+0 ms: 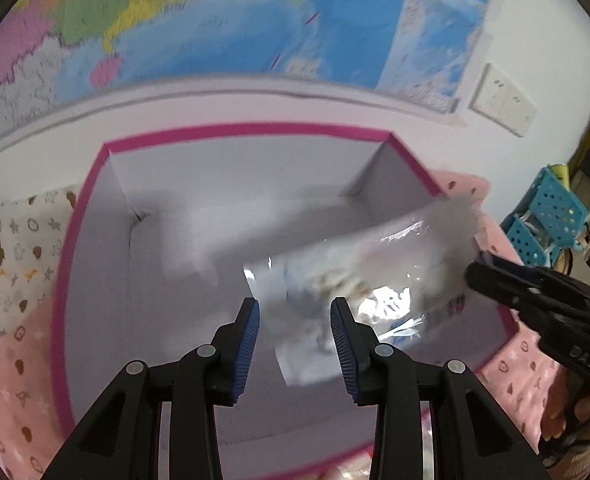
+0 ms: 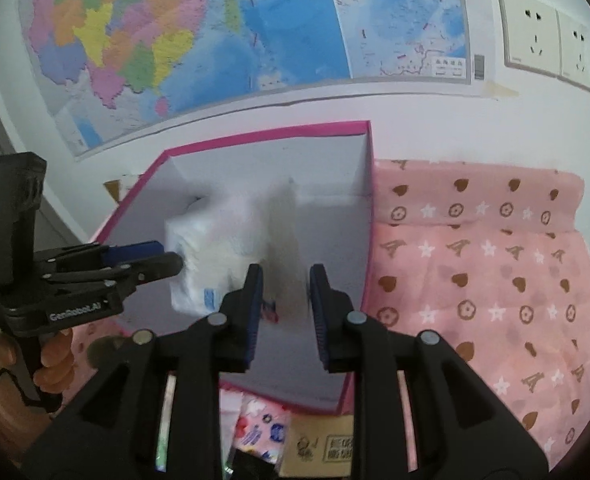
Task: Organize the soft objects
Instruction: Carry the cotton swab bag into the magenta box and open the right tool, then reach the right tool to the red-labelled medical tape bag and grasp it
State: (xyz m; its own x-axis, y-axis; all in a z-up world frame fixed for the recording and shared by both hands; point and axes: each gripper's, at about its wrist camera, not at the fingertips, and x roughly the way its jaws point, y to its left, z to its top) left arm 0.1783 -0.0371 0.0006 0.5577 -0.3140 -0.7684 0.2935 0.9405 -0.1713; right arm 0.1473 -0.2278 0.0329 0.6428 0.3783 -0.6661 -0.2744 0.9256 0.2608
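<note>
A soft white pack in clear plastic (image 1: 355,272) hangs blurred over the open pink-rimmed white box (image 1: 235,130), one gripper at each end. In the left wrist view my left gripper (image 1: 295,308) has the pack's near end between its blue pads, and my right gripper (image 1: 475,268) pinches the far right edge. The right wrist view shows the pack (image 2: 223,240) inside the box (image 2: 263,136). There my right gripper (image 2: 285,276) is shut on its thin grey flap. My left gripper (image 2: 175,260), in a person's hand (image 2: 51,364), clamps the left end.
The box rests on a pink cloth (image 2: 475,280) printed with hearts and stars, against a wall with a map. More small packs (image 2: 259,432) and a brown card (image 2: 323,444) lie in front of the box. Blue perforated baskets (image 1: 551,212) stand at the right.
</note>
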